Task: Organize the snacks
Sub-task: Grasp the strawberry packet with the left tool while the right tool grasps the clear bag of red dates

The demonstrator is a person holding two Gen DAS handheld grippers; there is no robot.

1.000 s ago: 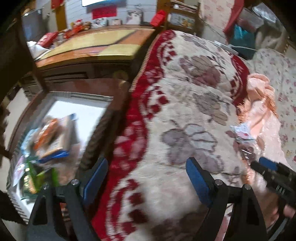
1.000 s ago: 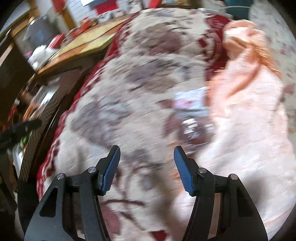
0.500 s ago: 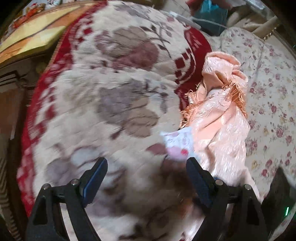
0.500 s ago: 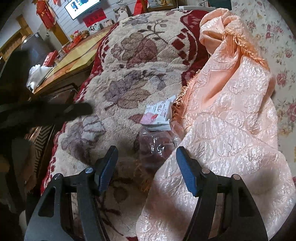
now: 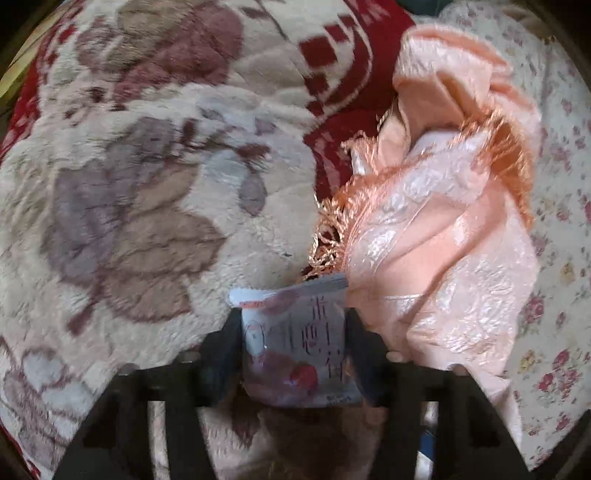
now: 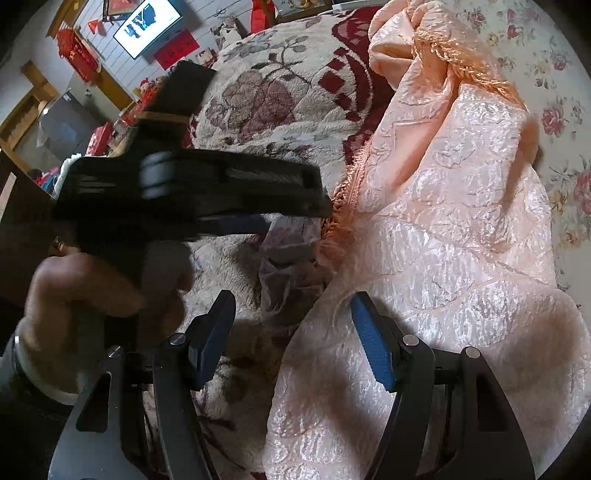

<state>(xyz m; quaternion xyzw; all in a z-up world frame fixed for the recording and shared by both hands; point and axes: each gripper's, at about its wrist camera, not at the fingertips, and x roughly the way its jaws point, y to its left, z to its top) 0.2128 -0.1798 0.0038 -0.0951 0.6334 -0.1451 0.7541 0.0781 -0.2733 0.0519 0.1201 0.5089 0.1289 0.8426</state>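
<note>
I've got the left gripper (image 5: 293, 347) clamped on the white snack packet (image 5: 299, 343), jaws pressed vs. both side edges, packet upright betw. them w/ its top seal poking past the tips; frame is blurry, so I can't tell how deep the bite goes. Packet sits low over the plush floral blanket (image 5: 140, 206), just beside the peach fringed throw (image 5: 436, 236). Right gripper (image 6: 293, 339) is spread wide, nothing betw. its blue pads (image 6: 373, 350), hovering near the seam where blanket meets throw. Just ahead of it lies a clear bag of dark snacks (image 6: 280, 280), partly under the left tool's shadow and touching the throw's fringe. My read: step in hand is lifting the packet clear. To do it well I'd lift straight up first, keeping squeeze steady, since a slick film pouch held by its edges could slip or fold. I'd keep it off the fringe (image 5: 332, 236) so tassels don't snag. The right tool should stay back from the left one til it clears, then go for the clear bag. Further off, flowered bedsheet (image 6: 554, 122) and wall TV (image 6: 147, 26) don't matter here.
</note>
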